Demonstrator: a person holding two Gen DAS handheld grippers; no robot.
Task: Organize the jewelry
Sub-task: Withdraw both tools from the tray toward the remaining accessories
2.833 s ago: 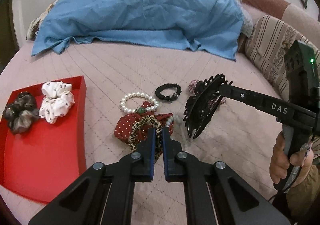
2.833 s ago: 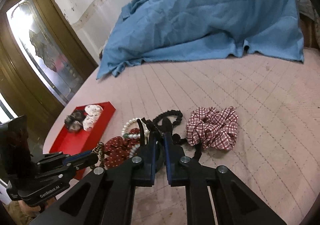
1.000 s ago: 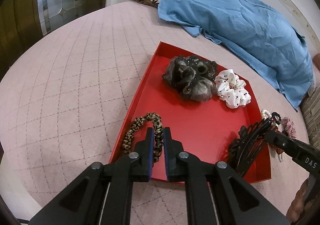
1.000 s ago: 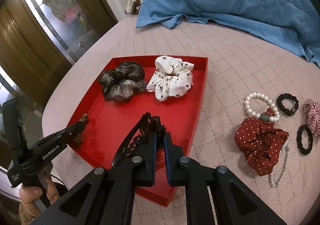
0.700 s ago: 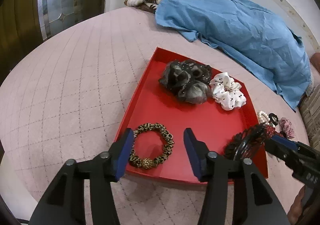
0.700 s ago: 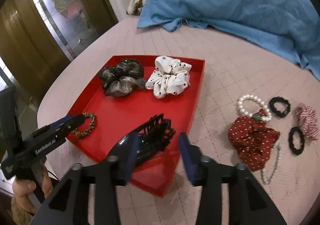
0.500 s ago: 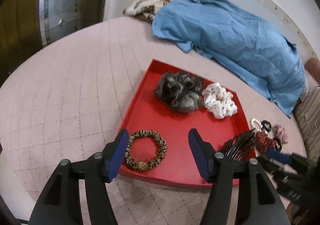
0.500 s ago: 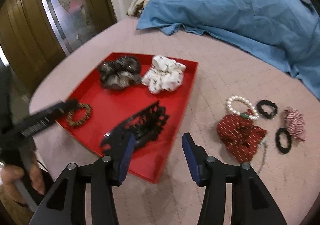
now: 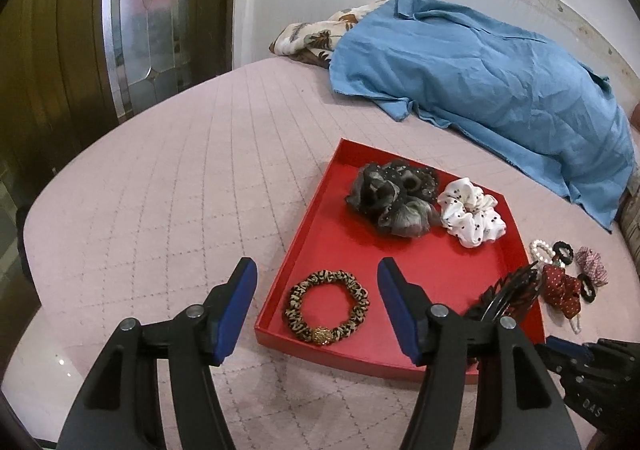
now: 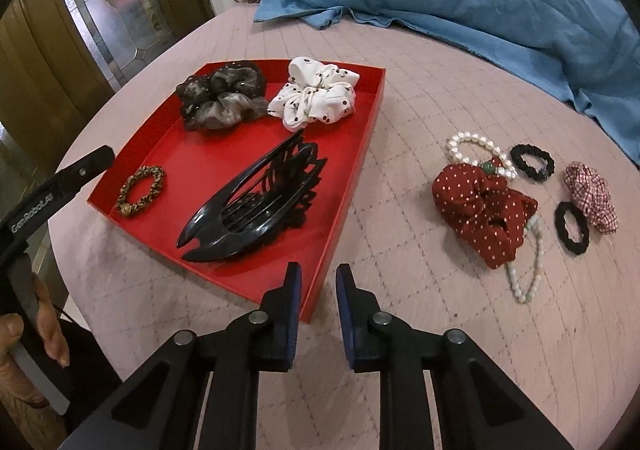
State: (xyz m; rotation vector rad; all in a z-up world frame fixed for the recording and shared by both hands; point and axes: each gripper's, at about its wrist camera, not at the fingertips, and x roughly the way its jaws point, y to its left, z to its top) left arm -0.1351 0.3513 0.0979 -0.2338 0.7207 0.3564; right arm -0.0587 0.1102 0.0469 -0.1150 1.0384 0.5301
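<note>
"GenRobot.AI" in white letters runs along the black body of the left gripper (image 10: 86, 166), seen at the left edge of the right wrist view. "DAS" in pale letters sits on the black body of the right gripper (image 9: 554, 344), bottom right corner of the left wrist view. No other readable text, labels or numbers.

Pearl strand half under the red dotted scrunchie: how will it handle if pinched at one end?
Pearl strand looks floppy: it lies in a loose loop, so it would likely dangle. Its glossy beads may slip between pads. One end runs under the red dotted scrunchie, so pulling probably drags that too.
</note>
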